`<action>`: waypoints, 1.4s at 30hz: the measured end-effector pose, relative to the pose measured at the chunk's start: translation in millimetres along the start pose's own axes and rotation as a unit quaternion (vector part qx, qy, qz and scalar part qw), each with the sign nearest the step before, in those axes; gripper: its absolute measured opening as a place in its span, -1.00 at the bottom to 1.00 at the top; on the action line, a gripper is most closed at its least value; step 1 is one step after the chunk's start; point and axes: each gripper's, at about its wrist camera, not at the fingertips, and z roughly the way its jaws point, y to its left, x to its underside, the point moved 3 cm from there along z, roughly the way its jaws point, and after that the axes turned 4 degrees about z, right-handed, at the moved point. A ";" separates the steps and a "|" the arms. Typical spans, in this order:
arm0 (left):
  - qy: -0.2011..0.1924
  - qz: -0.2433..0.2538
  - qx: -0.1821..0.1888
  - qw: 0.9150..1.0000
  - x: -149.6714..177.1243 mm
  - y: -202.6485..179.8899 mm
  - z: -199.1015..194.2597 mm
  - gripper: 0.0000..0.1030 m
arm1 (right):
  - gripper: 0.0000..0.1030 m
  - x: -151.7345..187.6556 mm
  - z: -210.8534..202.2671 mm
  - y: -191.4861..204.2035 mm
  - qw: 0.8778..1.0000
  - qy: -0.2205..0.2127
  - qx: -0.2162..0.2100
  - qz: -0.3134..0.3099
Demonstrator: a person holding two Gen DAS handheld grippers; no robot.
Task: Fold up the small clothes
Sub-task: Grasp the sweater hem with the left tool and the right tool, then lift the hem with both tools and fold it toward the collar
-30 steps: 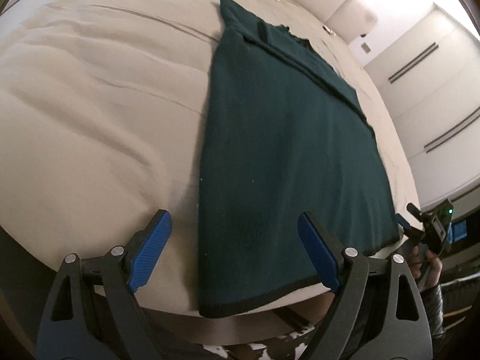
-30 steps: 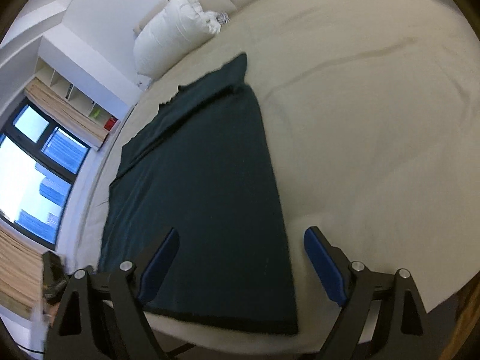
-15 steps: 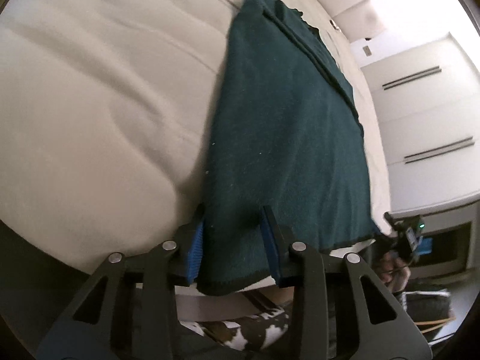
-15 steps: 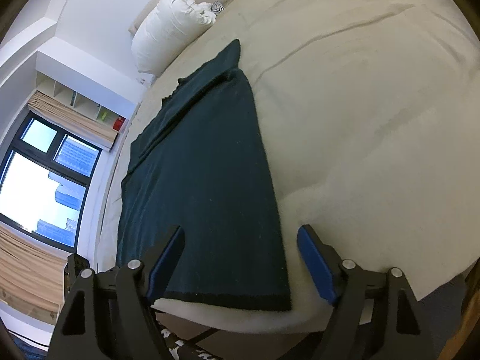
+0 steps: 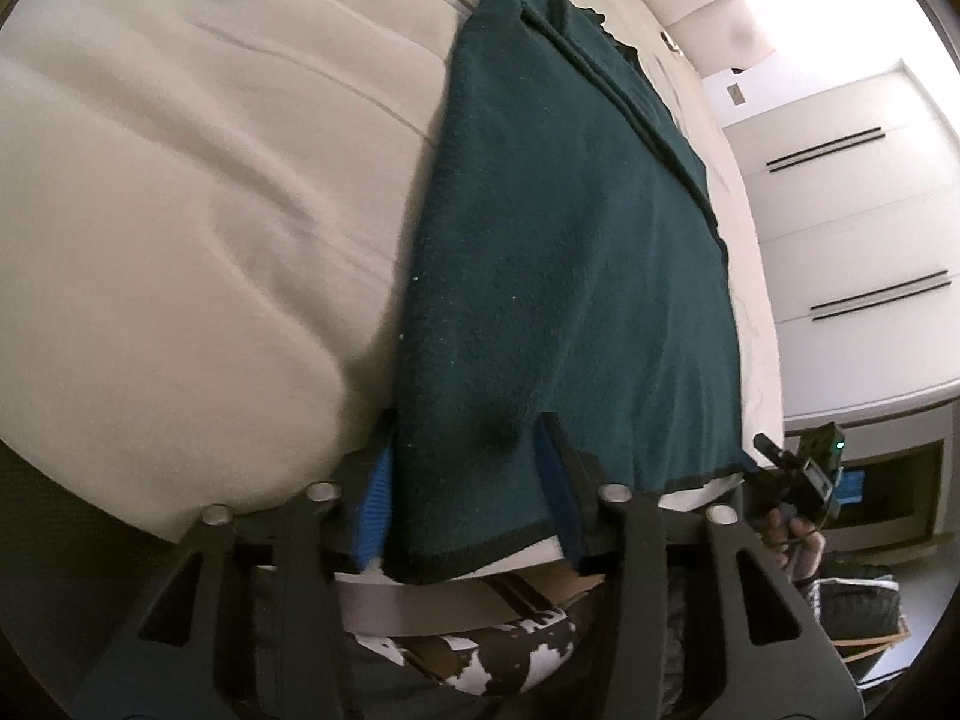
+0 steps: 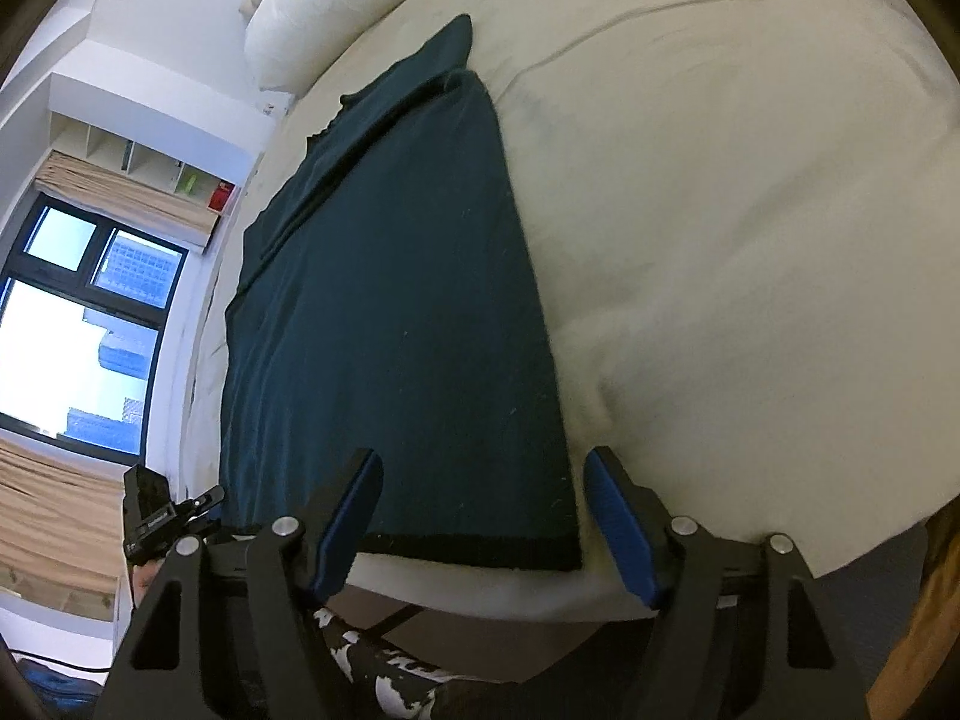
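Note:
A dark green garment (image 5: 564, 252) lies flat and lengthwise on the cream bed; it also shows in the right wrist view (image 6: 384, 300). My left gripper (image 5: 468, 480) is at the near hem's left corner, its blue pads (image 5: 375, 498) closed in on the cloth, which bunches between them. My right gripper (image 6: 480, 516) is open, its blue pads (image 6: 618, 528) straddling the hem's right corner without touching it. The right gripper also appears at the far right of the left wrist view (image 5: 798, 468), and the left gripper shows in the right wrist view (image 6: 156, 516).
The cream bed (image 5: 180, 192) spreads wide beside the garment (image 6: 750, 240). A white pillow (image 6: 324, 6) lies at the head. A window (image 6: 78, 324) and shelves (image 6: 150, 162) stand to the left, and white wardrobe doors (image 5: 852, 198) to the right. The bed's near edge is just under both grippers.
My left gripper moved down to the hem's left corner and closed its pads on the cloth. My right gripper came lower and closer to the hem's right corner, still open.

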 end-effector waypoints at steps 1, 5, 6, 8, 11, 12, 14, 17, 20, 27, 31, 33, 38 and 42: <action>0.002 -0.002 -0.008 1.000 0.7 1.6 0.2 -0.84 | 0.21 -0.3 2.0 -0.7 1.000 0.006 -0.002 0.003; 0.000 0.003 -0.006 1.000 3.5 4.5 -4.5 -0.88 | -0.32 1.9 6.6 -4.3 1.000 0.022 -0.005 0.008; 0.000 0.005 -0.006 1.000 3.7 4.0 -5.3 -0.88 | -0.61 3.1 6.7 -5.6 1.000 0.024 -0.006 0.010; 0.000 0.009 -0.005 1.000 3.2 3.2 -8.0 -0.89 | -0.73 5.8 5.0 -5.8 1.000 0.023 -0.010 0.009; -0.002 0.010 0.005 1.000 1.9 1.6 -13.2 -0.90 | -0.77 6.4 -2.7 0.0 0.999 0.009 -0.030 0.003; -0.005 0.009 0.014 1.000 0.0 1.1 -17.2 -0.90 | -0.77 4.9 -7.5 3.7 0.999 0.001 -0.042 0.000; -0.015 0.001 0.034 0.999 -4.4 1.1 -24.6 -0.90 | -0.78 1.0 -14.1 9.0 0.998 -0.012 -0.061 -0.001; -0.043 -0.017 0.084 0.995 -14.1 0.2 -40.8 -0.90 | -0.78 -8.1 -22.8 16.7 0.994 -0.031 -0.105 0.003; -0.075 -0.047 0.146 0.985 -27.9 2.6 -54.7 -0.90 | -0.78 -15.2 -16.8 20.5 0.995 -0.026 -0.099 -0.001; -0.099 -0.085 0.215 0.968 -51.0 -2.1 -60.6 -0.90 | -0.78 -34.6 -20.5 32.4 0.985 -0.058 -0.161 0.027; -0.111 -0.112 0.238 0.958 -64.8 -1.5 -56.3 -0.90 | -0.78 -52.6 -21.2 39.9 0.980 -0.073 -0.182 0.039; -0.117 -0.126 0.254 0.952 -75.0 -1.4 -54.7 -0.90 | -0.78 -61.1 -21.3 43.3 0.978 -0.077 -0.190 0.043; -0.136 -0.142 0.267 0.943 -112.3 -3.5 -51.9 -0.90 | -0.78 -96.5 -16.8 57.2 0.975 -0.092 -0.195 0.050; -0.149 -0.151 0.270 0.939 -151.7 -5.4 -47.0 -0.90 | -0.78 -130.0 -8.7 66.7 0.975 -0.101 -0.191 0.055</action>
